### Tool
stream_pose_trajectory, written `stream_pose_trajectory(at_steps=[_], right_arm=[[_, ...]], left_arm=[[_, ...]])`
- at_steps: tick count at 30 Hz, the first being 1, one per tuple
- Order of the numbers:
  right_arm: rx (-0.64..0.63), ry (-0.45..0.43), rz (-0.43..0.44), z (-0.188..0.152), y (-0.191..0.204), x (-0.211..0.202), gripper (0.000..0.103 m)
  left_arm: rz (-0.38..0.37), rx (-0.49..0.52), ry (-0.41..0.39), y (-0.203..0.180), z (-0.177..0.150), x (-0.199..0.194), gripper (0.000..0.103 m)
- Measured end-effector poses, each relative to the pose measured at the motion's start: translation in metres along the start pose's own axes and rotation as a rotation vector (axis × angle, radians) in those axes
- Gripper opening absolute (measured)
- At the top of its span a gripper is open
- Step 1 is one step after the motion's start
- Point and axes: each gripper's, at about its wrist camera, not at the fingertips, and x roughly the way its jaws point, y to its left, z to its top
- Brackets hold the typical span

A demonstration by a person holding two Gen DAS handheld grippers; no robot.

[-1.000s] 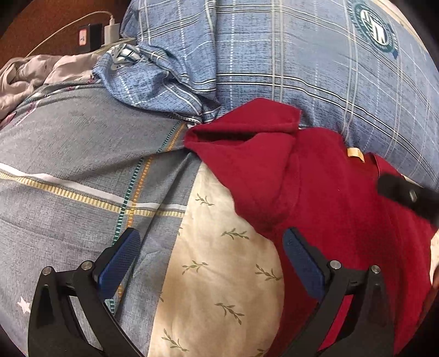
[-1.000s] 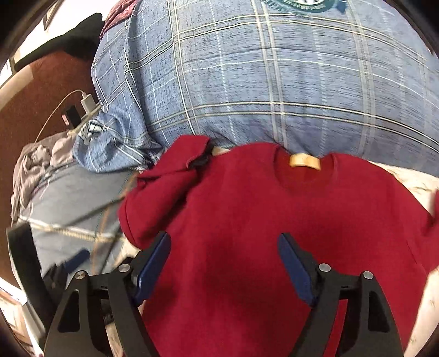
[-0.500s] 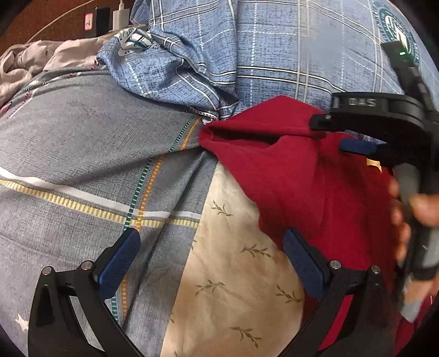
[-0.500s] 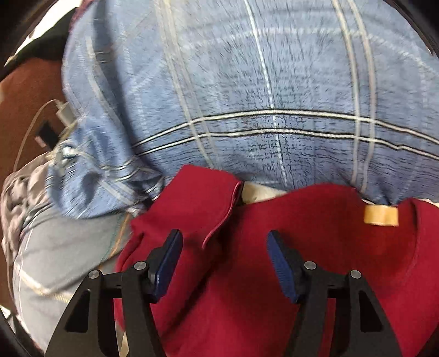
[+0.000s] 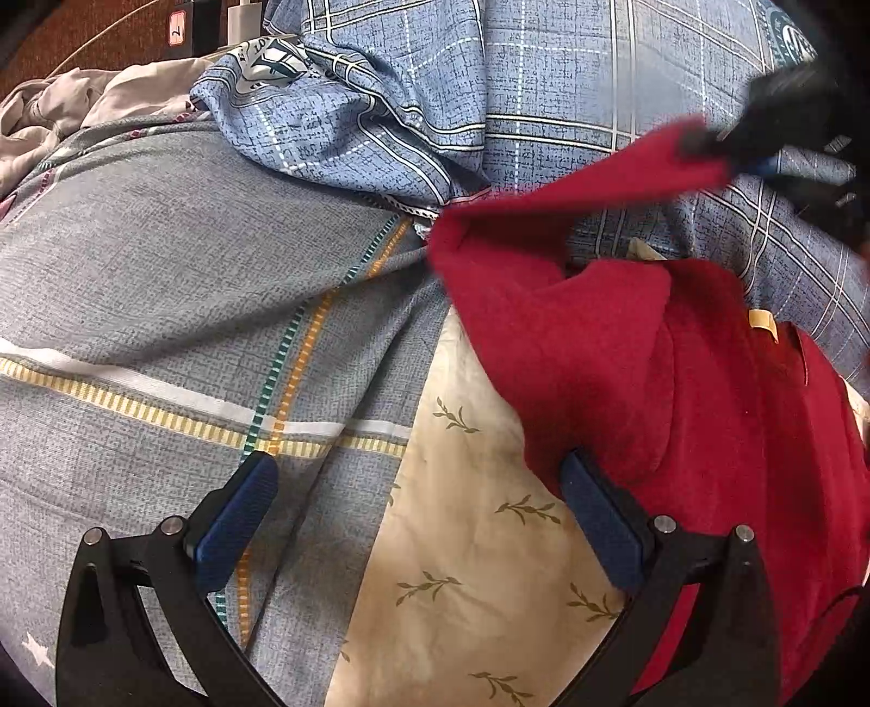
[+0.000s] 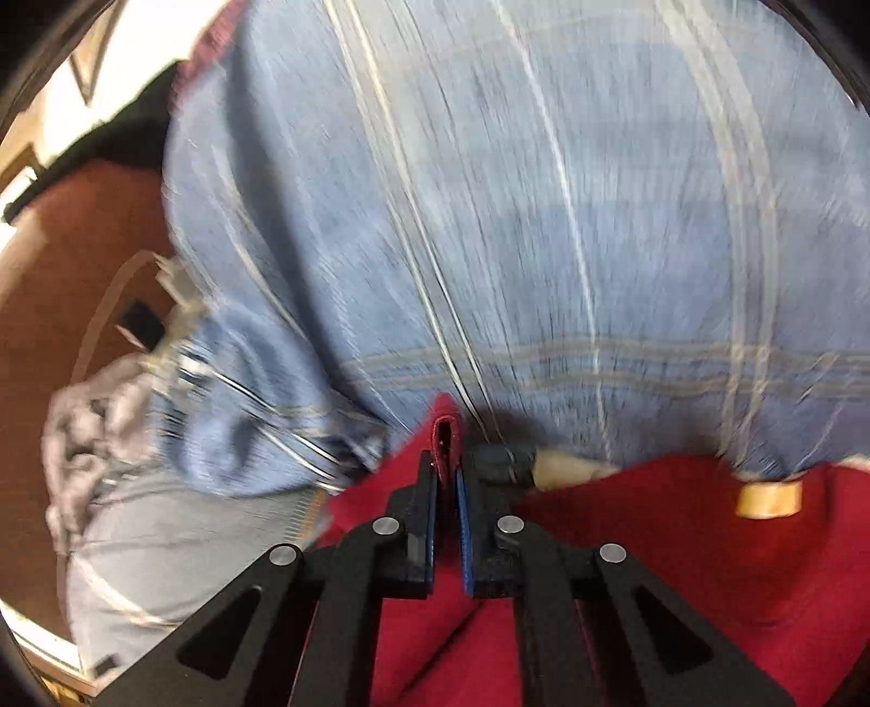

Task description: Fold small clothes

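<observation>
Little can be read here. In the left wrist view, at eleven o'clock near the top edge, a small white tag (image 5: pixel 177 27) with a red border stands on a dark box and bears one dark mark that looks like the numeral 2 or the letter L; which it is cannot be told. Just to its right, on a fold of the blue checked cover (image 5: pixel 380 109), a round crest (image 5: pixel 266 57) carries letters too bent to read. At one o'clock another round green crest (image 5: pixel 791 35) has lettering too small to read. The right wrist view is blurred, with no text legible.
</observation>
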Motion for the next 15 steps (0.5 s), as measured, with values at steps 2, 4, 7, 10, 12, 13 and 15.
stream_pose_trajectory(at_steps=[2,4,7,10,12,13,15], right_arm=[[-0.014,-0.057,0.023,0.007,0.004,-0.036,0.005],[-0.018,-0.104,0.038,0.013,0.002,-0.072,0.005],[-0.028,-0.16,0.045,0.019,-0.01,-0.126,0.005],[-0.055,-0.191,-0.004,0.009,-0.028,-0.166,0.005],[-0.06,-0.178,-0.073,0.0,-0.051,-0.185,0.005],[-0.056,-0.173,-0.116,-0.007,-0.066,-0.194,0.005],[-0.024,-0.161,-0.167,-0.021,-0.095,-0.207,0.005]], left_arm=[[0.003,0.0,-0.002,-0.001,-0.001,-0.001,0.103],[0.002,-0.001,-0.004,0.0,-0.003,-0.007,0.103],[-0.015,-0.002,-0.027,0.001,-0.003,-0.016,0.103],[-0.056,0.0,-0.078,0.004,-0.003,-0.035,0.103],[-0.101,0.0,-0.111,0.007,-0.003,-0.049,0.103],[-0.128,-0.001,-0.127,0.009,-0.004,-0.056,0.103],[-0.16,-0.003,-0.154,0.013,-0.007,-0.067,0.103]])
